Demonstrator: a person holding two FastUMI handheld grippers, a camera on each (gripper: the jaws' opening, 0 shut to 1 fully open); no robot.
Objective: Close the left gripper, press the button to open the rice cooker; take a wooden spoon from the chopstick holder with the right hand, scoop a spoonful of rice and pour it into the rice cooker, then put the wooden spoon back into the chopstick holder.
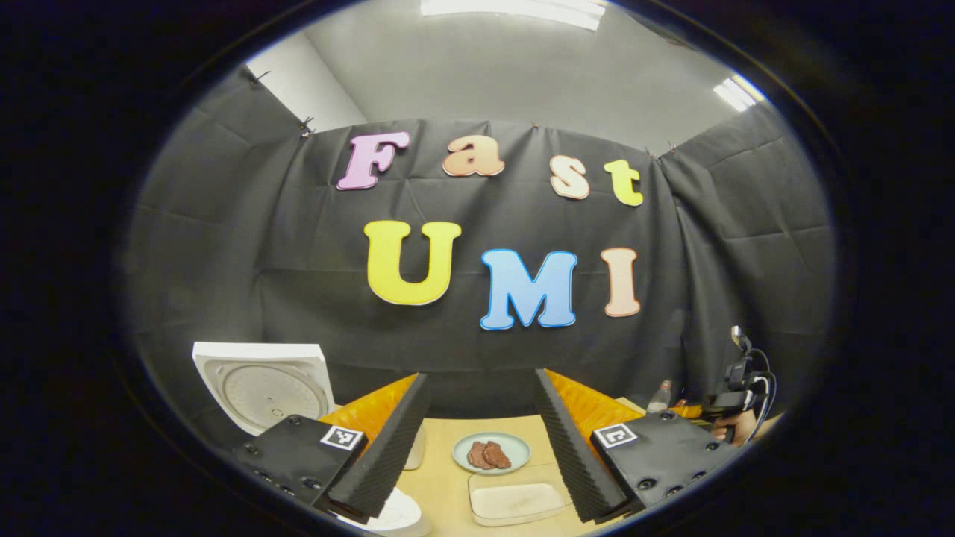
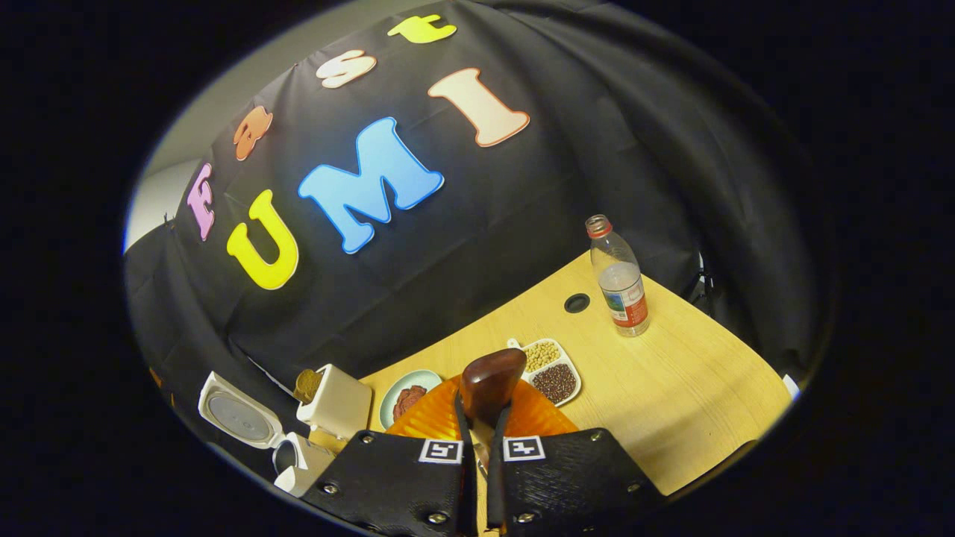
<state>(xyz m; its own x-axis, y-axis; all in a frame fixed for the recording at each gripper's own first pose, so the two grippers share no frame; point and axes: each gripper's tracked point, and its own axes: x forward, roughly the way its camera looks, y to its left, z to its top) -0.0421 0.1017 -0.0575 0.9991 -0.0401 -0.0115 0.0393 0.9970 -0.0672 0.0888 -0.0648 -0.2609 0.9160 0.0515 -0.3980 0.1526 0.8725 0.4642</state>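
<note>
Black-draped booth, pale wooden bench (image 2: 694, 403) running across it. Largest thing on it: white rice cooker (image 2: 295, 455) at the far left in the right gripper view, lid (image 2: 237, 416) thrown back and standing upright, so button step judged done. Same lid (image 1: 261, 384) seen in the left gripper view, up and to the left of the left tongs (image 1: 477, 440), which hang with jaws wide apart, gripping nothing, over a small plate (image 1: 492, 453) of brown pieces and a shallow pale tray (image 1: 515, 500).

Next down in size: white chopstick holder (image 2: 339, 409) just right of the cooker, something brown poking from its top; water bottle (image 2: 619, 280) well apart at the far right; divided dish (image 2: 550, 371) of beans and grains near the middle.

Smallest and most telling: wooden spoon (image 2: 489, 384), clamped between the fingers of the right tongs (image 2: 480, 440), jaws drawn almost together on its handle. Long axis straight ahead along the tongs, bowl end pointing away, over the bench between plate and divided dish. Whether any rice sits in the bowl: cannot tell.

Deciding relation: cooker down and to the left of the spoon tip, holder between the two, grain dish just right of the tip. Right hand the one carrying; probably a leftward swing and a roll of the handle to tip into the pot. Right tongs also visible far right in the left gripper view (image 1: 735, 406).
</note>
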